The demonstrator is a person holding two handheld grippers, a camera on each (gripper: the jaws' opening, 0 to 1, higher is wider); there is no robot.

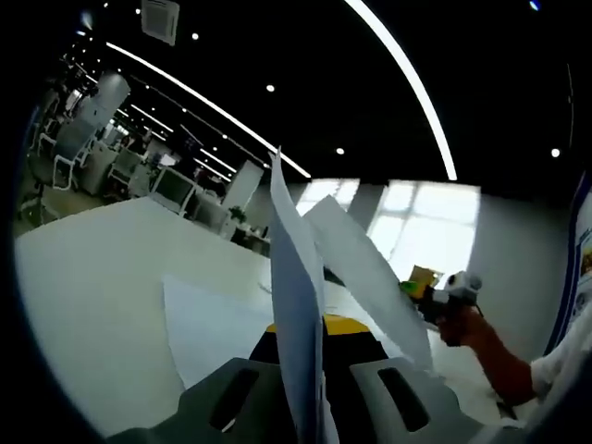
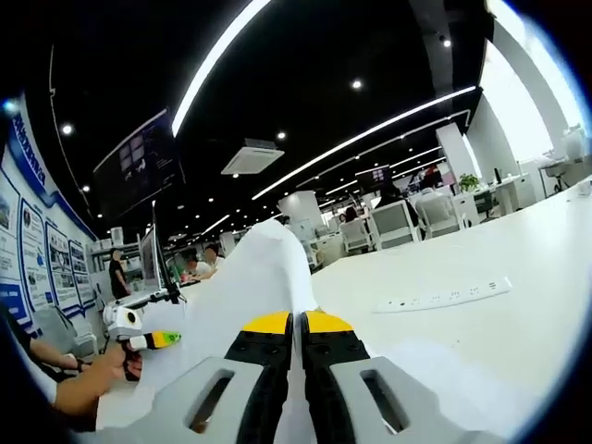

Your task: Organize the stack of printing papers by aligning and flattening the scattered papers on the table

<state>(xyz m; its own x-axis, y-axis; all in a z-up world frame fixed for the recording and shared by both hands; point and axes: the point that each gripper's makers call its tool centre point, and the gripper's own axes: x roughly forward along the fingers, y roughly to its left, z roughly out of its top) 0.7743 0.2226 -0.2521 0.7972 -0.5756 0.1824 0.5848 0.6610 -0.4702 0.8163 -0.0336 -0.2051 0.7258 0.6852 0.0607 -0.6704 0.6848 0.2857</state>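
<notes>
Thin white sheets [image 1: 298, 277] pinched, seemingly, in both tongs [image 1: 310, 326].

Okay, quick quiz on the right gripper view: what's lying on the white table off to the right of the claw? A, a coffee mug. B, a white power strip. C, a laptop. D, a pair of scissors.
B: a long white power strip with a row of sockets lies flat on the table, to the right of the right claw, which is closed on white paper.
</notes>
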